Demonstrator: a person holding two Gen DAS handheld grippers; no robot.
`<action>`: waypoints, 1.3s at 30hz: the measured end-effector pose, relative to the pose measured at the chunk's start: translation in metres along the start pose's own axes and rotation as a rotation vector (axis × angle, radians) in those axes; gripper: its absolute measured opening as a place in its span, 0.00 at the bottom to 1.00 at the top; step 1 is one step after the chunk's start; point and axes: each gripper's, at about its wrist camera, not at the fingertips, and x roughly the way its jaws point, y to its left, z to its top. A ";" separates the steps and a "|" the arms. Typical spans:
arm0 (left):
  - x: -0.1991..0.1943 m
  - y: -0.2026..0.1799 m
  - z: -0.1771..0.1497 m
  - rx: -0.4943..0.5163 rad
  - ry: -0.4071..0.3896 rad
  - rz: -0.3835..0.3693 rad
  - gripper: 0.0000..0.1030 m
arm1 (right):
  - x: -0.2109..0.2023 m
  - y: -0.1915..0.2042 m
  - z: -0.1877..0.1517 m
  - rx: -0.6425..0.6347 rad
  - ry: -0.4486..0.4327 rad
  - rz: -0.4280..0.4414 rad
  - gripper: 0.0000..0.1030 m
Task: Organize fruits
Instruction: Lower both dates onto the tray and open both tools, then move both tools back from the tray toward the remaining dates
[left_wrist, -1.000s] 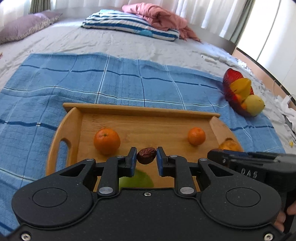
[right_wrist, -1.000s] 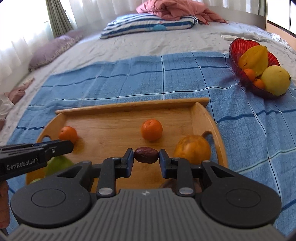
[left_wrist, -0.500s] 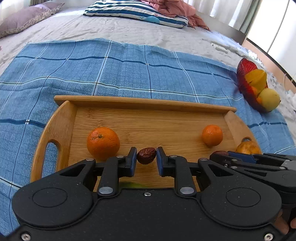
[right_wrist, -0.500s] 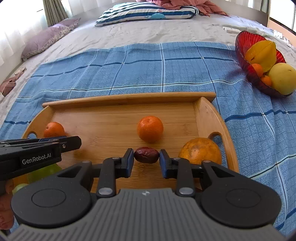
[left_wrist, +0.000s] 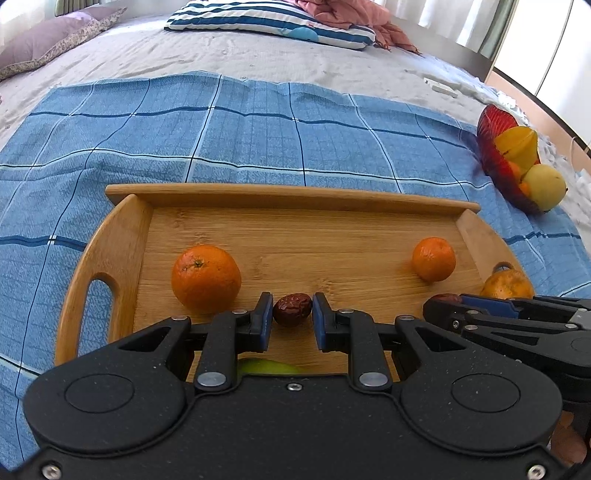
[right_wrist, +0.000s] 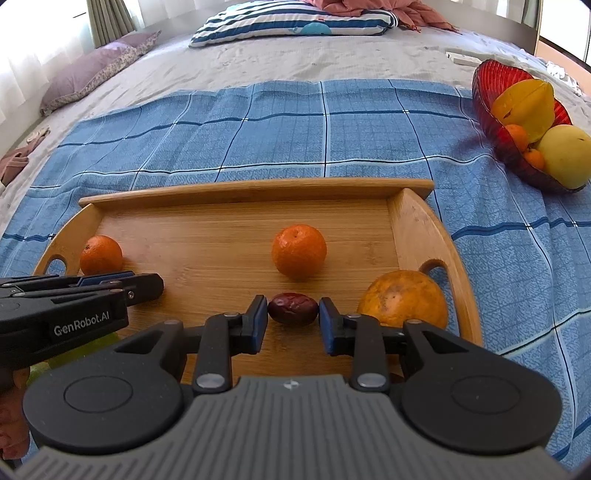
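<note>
We see a blue checked cloth (right_wrist: 369, 122), a tan wooden tray (right_wrist: 236, 190), orange oranges (right_wrist: 299, 250), dark red dates (right_wrist: 293, 308), a red bowl (right_wrist: 491, 79) and a blue-and-white striped pillow (right_wrist: 295, 22).

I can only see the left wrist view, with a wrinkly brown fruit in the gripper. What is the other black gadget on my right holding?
Observer: The right gripper is shut on a date of its own.
Operator: And the orange lump behind it?
Observer: A large, dull orange fruit, inside the tray by a handle.
Operator: Is anything written on my gadget?
Observer: Yes, the side of the left gripper bears the lettering GenRobot.AI.
</note>
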 end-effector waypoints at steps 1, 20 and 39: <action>0.000 0.000 0.000 0.003 -0.001 0.001 0.21 | 0.000 0.000 0.000 0.000 0.000 0.000 0.36; -0.053 -0.001 -0.011 0.064 -0.121 0.013 0.76 | -0.039 -0.007 -0.012 0.012 -0.110 0.081 0.80; -0.146 -0.003 -0.111 0.085 -0.292 -0.086 0.92 | -0.124 -0.007 -0.086 -0.092 -0.358 0.121 0.91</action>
